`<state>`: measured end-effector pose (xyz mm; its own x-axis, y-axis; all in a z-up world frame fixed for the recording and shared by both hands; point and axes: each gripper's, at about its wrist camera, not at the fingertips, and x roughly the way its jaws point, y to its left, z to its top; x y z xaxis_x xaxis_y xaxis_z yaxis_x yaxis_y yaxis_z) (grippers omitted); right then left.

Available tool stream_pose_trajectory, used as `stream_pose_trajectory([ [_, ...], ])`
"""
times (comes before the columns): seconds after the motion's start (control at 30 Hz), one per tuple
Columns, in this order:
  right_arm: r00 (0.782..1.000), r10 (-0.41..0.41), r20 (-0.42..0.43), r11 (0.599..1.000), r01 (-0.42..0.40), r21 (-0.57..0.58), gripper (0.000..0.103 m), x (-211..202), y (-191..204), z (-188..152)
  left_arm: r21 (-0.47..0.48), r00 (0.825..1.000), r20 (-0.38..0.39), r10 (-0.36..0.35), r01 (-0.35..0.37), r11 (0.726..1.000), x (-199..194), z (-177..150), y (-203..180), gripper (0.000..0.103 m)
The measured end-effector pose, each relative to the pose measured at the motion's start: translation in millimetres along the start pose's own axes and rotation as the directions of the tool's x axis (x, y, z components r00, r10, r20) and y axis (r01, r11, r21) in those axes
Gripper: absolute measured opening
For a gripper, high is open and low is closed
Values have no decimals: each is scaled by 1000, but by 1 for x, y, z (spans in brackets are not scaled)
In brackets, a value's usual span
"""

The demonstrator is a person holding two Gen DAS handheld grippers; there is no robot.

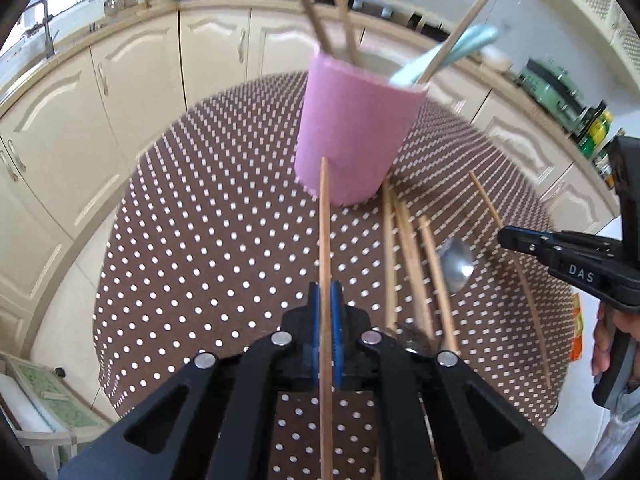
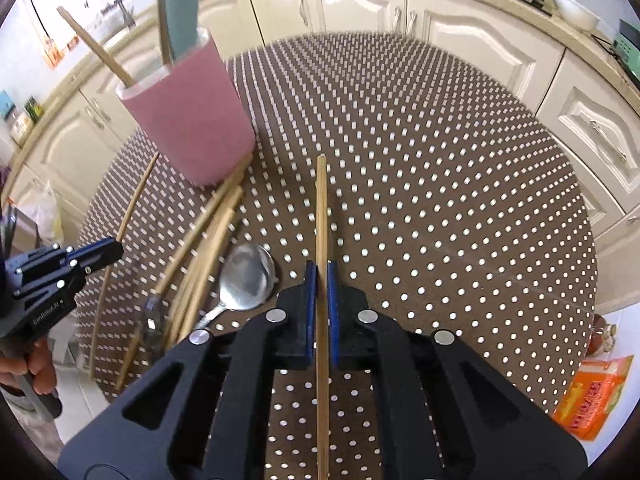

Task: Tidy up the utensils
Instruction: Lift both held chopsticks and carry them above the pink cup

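Observation:
A pink cup (image 1: 352, 128) (image 2: 190, 120) stands on the round dotted table (image 1: 200, 220) (image 2: 440, 200), holding several chopsticks and a pale blue spoon (image 1: 444, 58). My left gripper (image 1: 326, 292) is shut on a wooden chopstick (image 1: 325, 220) that points toward the cup's base. My right gripper (image 2: 322, 272) is shut on another wooden chopstick (image 2: 321, 208), to the right of the cup. Between the two lie several loose chopsticks (image 1: 412, 264) (image 2: 208, 236) and a metal spoon (image 1: 456, 266) (image 2: 246, 272). Each gripper shows in the other's view: the right gripper (image 1: 504, 236), the left gripper (image 2: 116, 250).
Cream kitchen cabinets (image 1: 120, 80) (image 2: 460, 28) curve around the table. An orange packet (image 2: 592, 396) lies off the table's right edge. A sink and tap (image 1: 44, 32) stand at the far left. Bottles (image 1: 596, 132) sit on the counter at the right.

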<state>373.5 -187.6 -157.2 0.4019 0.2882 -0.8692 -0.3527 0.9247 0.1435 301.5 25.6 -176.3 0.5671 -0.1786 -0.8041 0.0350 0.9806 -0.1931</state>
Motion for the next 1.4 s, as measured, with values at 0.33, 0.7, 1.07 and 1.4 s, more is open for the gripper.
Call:
stream_pose_trajectory([
  [0.33,973,129,193,992,-126,-28,6,-73,9,-9,21,978,199,-58,55,998,-63,-1,-11,5],
  [0.7,913,223,342,975,-214,-64,6,-104,30,-13,50,942,324,-93,81,995,-102,7,-21,5],
  [1.07,874,277,399,960,-264,-89,6,-111,45,-7,78,922,373,-106,83,993,-108,20,-29,5],
  [1.4,844,308,440,951,-291,-106,6,-109,52,8,87,903,415,-116,87,992,-105,36,-29,5],
])
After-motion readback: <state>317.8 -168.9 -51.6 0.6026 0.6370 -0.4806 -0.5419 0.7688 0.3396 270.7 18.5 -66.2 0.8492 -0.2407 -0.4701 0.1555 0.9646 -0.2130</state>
